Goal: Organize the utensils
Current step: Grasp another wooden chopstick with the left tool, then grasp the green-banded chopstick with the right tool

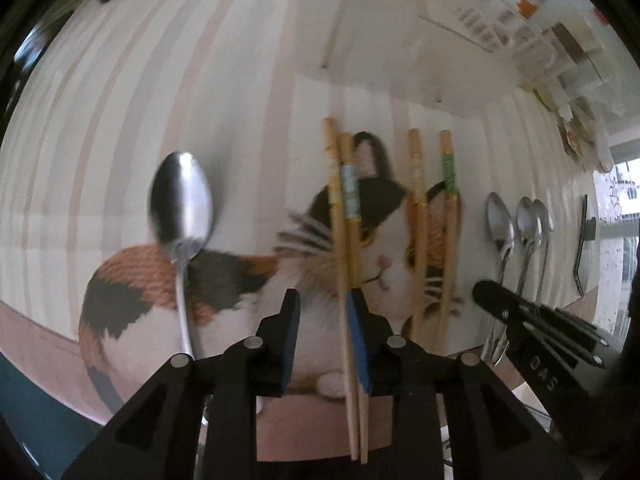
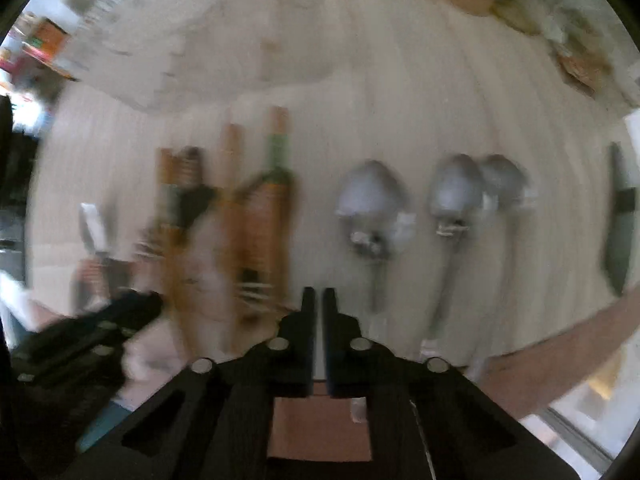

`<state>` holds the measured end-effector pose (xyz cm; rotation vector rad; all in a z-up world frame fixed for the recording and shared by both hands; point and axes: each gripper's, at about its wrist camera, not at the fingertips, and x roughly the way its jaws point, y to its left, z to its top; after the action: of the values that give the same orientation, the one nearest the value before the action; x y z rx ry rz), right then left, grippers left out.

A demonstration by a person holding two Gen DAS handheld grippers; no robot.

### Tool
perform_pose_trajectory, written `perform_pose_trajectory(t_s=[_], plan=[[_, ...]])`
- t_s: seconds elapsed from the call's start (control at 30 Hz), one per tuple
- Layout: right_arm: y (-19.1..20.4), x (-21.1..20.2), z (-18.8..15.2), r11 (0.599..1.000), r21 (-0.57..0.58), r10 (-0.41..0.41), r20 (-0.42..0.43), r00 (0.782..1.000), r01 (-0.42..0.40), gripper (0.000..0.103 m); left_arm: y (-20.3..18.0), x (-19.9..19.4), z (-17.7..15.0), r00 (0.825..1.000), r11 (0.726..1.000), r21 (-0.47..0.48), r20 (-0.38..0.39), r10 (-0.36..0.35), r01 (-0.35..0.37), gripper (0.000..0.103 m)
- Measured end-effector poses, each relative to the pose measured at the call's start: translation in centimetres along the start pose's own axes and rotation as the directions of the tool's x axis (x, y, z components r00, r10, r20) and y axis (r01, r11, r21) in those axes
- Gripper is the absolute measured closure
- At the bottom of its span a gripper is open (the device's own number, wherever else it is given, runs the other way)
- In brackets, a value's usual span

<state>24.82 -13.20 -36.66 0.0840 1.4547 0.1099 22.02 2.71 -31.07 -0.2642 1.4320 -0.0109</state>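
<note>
My left gripper is open and empty above the cat-print mat. A steel spoon lies to its left. Two wooden chopsticks lie side by side beside its right finger, and two more chopsticks lie further right. Three spoons lie in a row at the right, also blurred in the right wrist view. My right gripper is shut and empty, hovering in front of the spoons. It shows in the left wrist view at the right.
A dark knife-like utensil lies at the far right, also in the right wrist view. Boxes and packages crowd the far edge of the striped tablecloth. A white paper lies behind the chopsticks.
</note>
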Motion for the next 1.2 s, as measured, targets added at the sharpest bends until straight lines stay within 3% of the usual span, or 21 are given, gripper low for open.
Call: perform_pose_trajectory(t_s=[0.2,0.23,0.27,0.4,0.43,0.53,0.6,1.0,1.2], plan=[[-1.9,0.0,-0.8,0.998,0.049,0.046,-0.027,0.999,-0.044,0.103,-3.0,0.4,0.4,0.999,0.997,0.070,0.021,0.043,-0.044,0.083],[-2.2,-0.1,-1.0,0.997,0.058,0.056,-0.025,0.998,-0.055,0.103,-3.4,0.4,0.4,0.999,0.997,0.070,0.021,0.043,-0.044,0.084],[-2.4,-0.2,-1.1,0.996,0.061,0.062,-0.025,0.998,-0.060,0.103,-3.5,0.4,0.4,1.000,0.997,0.067,0.018,0.023,-0.024,0.093],[-2.3,-0.5,-1.6,0.994,0.062,0.088,-0.022,0.996,-0.087,0.102,-2.0,-0.4,1.0,1.000,0.999,0.049,0.012,0.003,-0.004,0.100],[-2.5,-0.6,-1.7,0.994,0.059,0.090,-0.019,0.996,-0.089,0.102,-1.6,-0.3,0.9,1.000,0.999,0.043,-0.003,0.014,-0.014,0.100],[-2.2,-0.7,-1.8,0.993,0.063,0.102,-0.021,0.995,-0.101,0.102,1.1,-0.1,0.5,0.998,0.998,0.008,-0.018,-0.067,0.067,0.095],[-2.3,-0.7,-1.8,0.993,0.065,0.104,-0.017,0.994,-0.103,0.101,1.4,-0.1,0.5,0.997,0.997,0.010,-0.025,-0.076,0.076,0.095],[-1.2,-1.5,0.1,0.992,0.042,0.121,-0.031,0.992,-0.120,0.101,-3.0,1.1,0.4,0.996,0.993,0.075,-0.005,0.091,-0.090,0.098],[1.5,-0.7,0.1,0.993,-0.033,0.113,-0.016,0.993,-0.113,0.101,-1.4,0.9,-0.9,0.997,0.996,0.025,-0.018,0.080,-0.080,0.098]])
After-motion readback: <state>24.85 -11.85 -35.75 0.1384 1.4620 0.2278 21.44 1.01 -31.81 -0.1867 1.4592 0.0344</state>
